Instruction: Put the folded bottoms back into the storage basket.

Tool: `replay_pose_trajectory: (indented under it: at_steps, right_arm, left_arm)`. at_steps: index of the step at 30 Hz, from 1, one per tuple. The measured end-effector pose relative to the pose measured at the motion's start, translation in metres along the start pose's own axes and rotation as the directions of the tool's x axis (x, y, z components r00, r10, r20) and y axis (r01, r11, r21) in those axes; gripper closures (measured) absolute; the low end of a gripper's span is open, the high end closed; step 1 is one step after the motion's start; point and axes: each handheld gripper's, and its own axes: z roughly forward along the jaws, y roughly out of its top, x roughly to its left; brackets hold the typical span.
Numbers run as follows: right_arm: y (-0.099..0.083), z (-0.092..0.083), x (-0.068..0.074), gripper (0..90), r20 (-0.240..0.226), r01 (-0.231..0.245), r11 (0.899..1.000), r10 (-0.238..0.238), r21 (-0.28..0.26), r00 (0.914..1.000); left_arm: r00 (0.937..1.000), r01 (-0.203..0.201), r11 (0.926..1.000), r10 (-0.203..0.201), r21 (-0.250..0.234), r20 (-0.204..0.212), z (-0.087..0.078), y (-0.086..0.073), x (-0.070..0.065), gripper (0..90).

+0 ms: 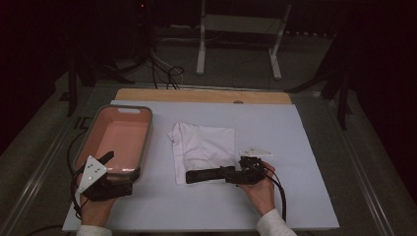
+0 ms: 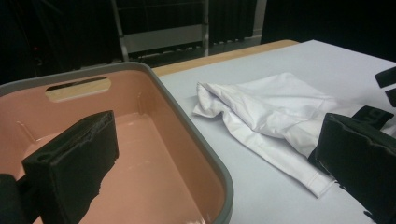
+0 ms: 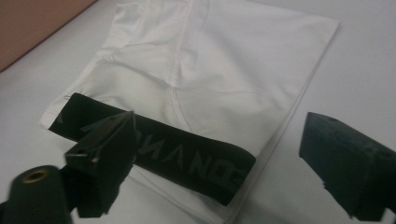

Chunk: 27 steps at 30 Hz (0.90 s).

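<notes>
Near the front of the surface (image 1: 295, 147), the right gripper (image 3: 219, 154) has its fingers (image 3: 105, 149) spread wide, straddling the black waistband (image 3: 159, 151) of the folded white garment (image 1: 204, 145) without pinching it. This looks like the approach to a grasp; next the fingers must close on the band. The waistband's long axis runs left–right along the garment's near edge. The left gripper (image 2: 215, 154), fingers spread and empty, waits at the pink tub (image 1: 142, 147) on the left.

high: above, forward-down | gripper views: low, close | shared: white garment (image 1: 204, 145)
</notes>
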Motion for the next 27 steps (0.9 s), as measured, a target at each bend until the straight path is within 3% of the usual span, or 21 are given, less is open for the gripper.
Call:
replay_pose_trajectory:
  at_steps: [6, 9, 22, 27]
  right_arm:
    - [-0.001, 0.004, 0.000, 17.8, 0.002, -0.011, 0.999, 0.010, 0.037, 0.9999]
    - [-0.002, 0.008, -0.001, 25.2, 0.009, -0.029, 0.998, 0.029, 0.059, 0.9996]
    - [-0.007, 0.022, 0.000, 25.4, 0.049, -0.054, 0.989, 0.048, 0.141, 0.9976]
    - [-0.010, 0.026, -0.004, 27.2, 0.057, -0.094, 0.982, 0.086, 0.164, 0.9947]
  left_arm:
    - [1.0000, 0.003, 1.0000, -0.003, 0.004, 0.000, 0.001, -0.001, 0.000, 0.2]
    - [1.0000, -0.003, 1.0000, 0.003, 0.008, 0.001, 0.002, -0.001, -0.001, 0.2]
    - [1.0000, -0.007, 0.9999, 0.007, 0.011, 0.001, 0.002, -0.001, -0.002, 0.2]
    - [0.9999, -0.010, 0.9999, 0.010, 0.010, 0.005, 0.002, -0.001, -0.003, 0.2]
